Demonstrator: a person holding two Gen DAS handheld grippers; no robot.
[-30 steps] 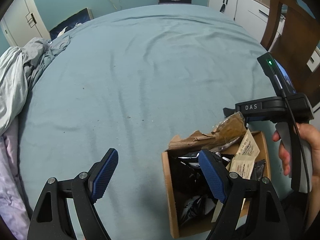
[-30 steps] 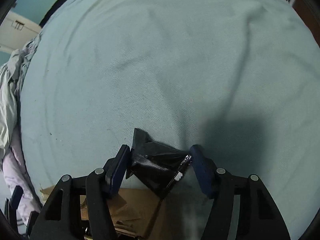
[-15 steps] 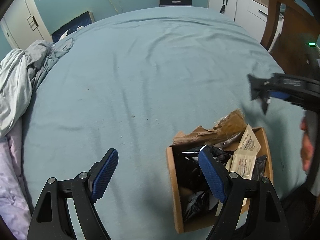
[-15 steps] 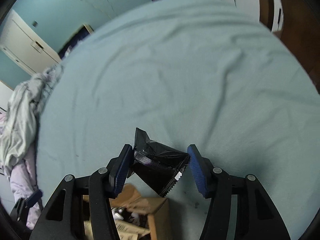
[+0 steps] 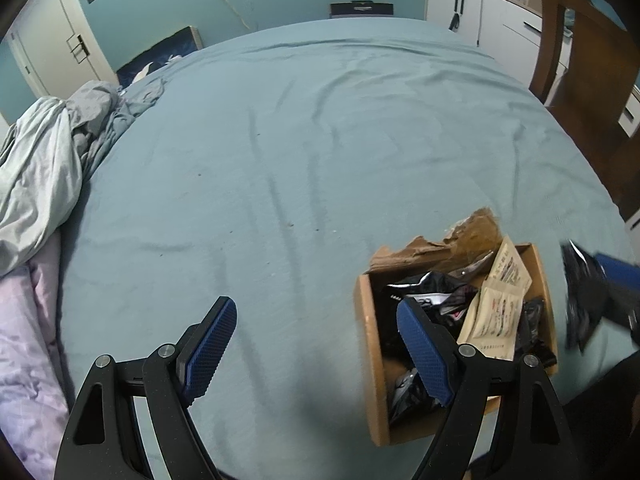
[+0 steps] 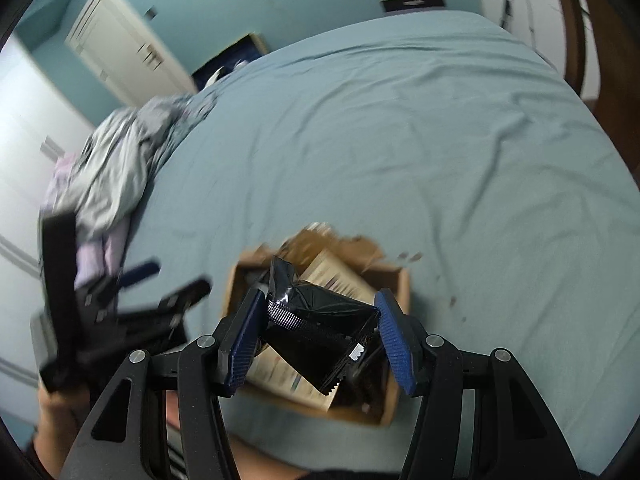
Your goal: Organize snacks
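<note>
The right gripper (image 6: pixel 318 326) pinches a black foil snack packet (image 6: pixel 320 328) above the cardboard box (image 6: pixel 394 280) of snacks, a light, crinkly, slippery thing best gripped at its sealed edge, while the left gripper (image 5: pixel 316 350) hangs wide open, empty.

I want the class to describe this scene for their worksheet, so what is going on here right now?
A person holding two handheld grippers is sorting snack packets on a bed with a teal sheet. The right gripper grips a black snack packet above the torn cardboard box, which holds more black packets and beige sachets. The left gripper is open and empty, beside the box.
</note>
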